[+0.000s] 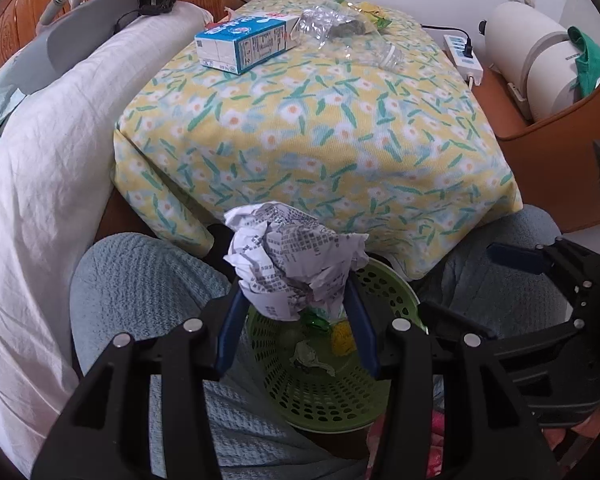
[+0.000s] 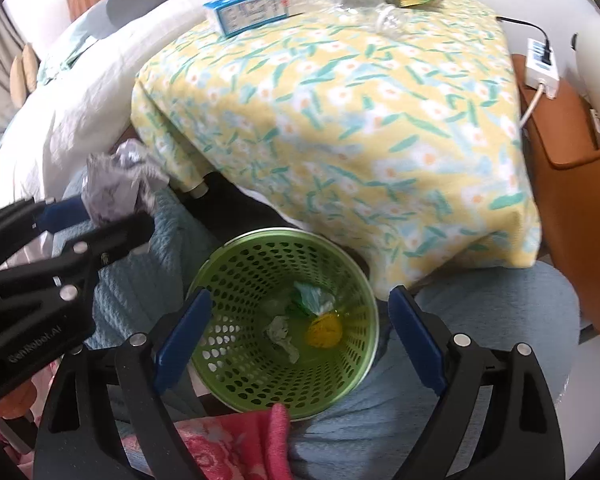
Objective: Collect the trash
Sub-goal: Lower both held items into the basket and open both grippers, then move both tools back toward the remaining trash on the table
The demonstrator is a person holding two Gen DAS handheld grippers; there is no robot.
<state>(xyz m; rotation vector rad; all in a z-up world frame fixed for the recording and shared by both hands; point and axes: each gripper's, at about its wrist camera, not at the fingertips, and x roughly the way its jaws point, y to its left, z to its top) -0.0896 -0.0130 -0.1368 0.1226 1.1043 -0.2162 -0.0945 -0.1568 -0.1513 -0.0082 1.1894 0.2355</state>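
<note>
My left gripper (image 1: 296, 284) is shut on a crumpled printed paper ball (image 1: 288, 256), held just above the near rim of a green perforated basket (image 1: 384, 292). In the right wrist view that paper ball (image 2: 120, 176) sits left of the basket (image 2: 228, 252). My right gripper (image 2: 300, 294) stands open over the basket's mouth with nothing between its blue pads (image 2: 416, 340). Inside lie a yellow item (image 2: 324, 330), a green-white wrapper (image 2: 312, 298) and a crumpled scrap (image 2: 280, 334). On the floral-clothed table (image 1: 320, 140) rest a blue carton (image 1: 240, 44), a crushed clear bottle (image 1: 340, 28) and a green-yellow wrapper (image 1: 374, 14).
The basket stands between a person's knees (image 1: 140, 280) in blue-grey trousers. White bedding (image 1: 40, 160) lies to the left. On the right, a power strip (image 1: 462, 54) and a white cylindrical appliance (image 1: 540, 64) sit by a brown tub. A pink cloth (image 2: 228, 440) is at the near edge.
</note>
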